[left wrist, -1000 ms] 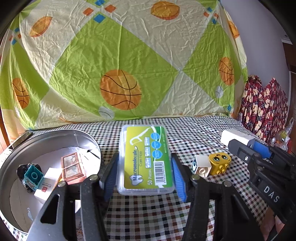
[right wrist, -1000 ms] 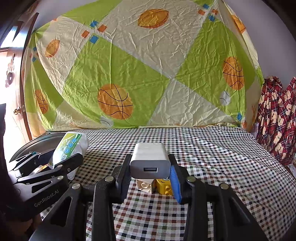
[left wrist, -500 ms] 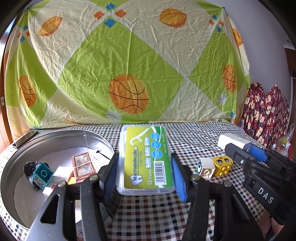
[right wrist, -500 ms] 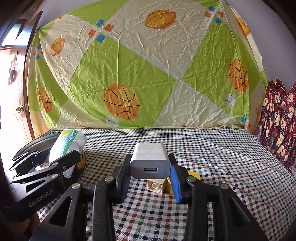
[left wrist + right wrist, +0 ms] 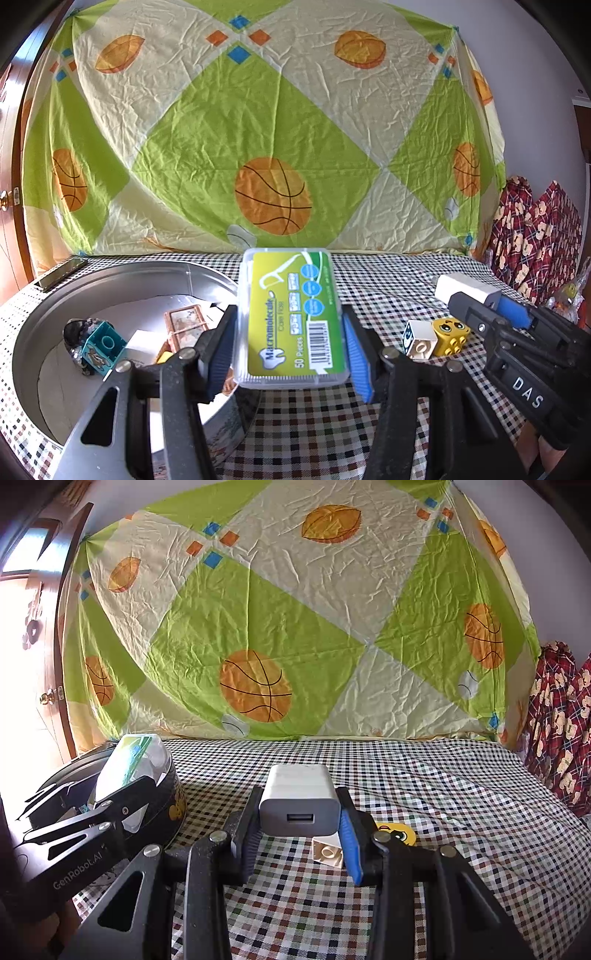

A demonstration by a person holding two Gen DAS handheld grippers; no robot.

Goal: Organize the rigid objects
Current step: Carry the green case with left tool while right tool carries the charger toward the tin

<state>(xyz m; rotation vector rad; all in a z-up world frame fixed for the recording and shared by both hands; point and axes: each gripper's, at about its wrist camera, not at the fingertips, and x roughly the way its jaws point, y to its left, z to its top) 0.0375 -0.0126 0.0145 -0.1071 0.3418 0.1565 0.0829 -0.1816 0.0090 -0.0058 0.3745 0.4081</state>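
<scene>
Left wrist view: the left gripper (image 5: 290,347) is clamped partway closed on a dental floss pick box (image 5: 291,317), blue pads pressing both long sides. The box is carried above the right rim of the round metal tin (image 5: 122,273), which sits at the left edge of the checkered tablecloth (image 5: 388,291). Inside the tin lie a teal toy block (image 5: 105,347) and a small framed picture (image 5: 186,325). Open cloth extends from the tin to the far edge. A white toy block (image 5: 419,338) and a yellow face block (image 5: 450,334) touch each other right of centre. The right gripper (image 5: 476,295) enters from the right edge, holding a white USB charger (image 5: 467,290).

Right wrist view: the right gripper (image 5: 301,812) is closed partway on the USB charger (image 5: 299,801), port facing the camera, above the two blocks. The cloth's right half is free.

Versus the earlier frames: the box has moved further over the tin rim; the charger's grip is unchanged
</scene>
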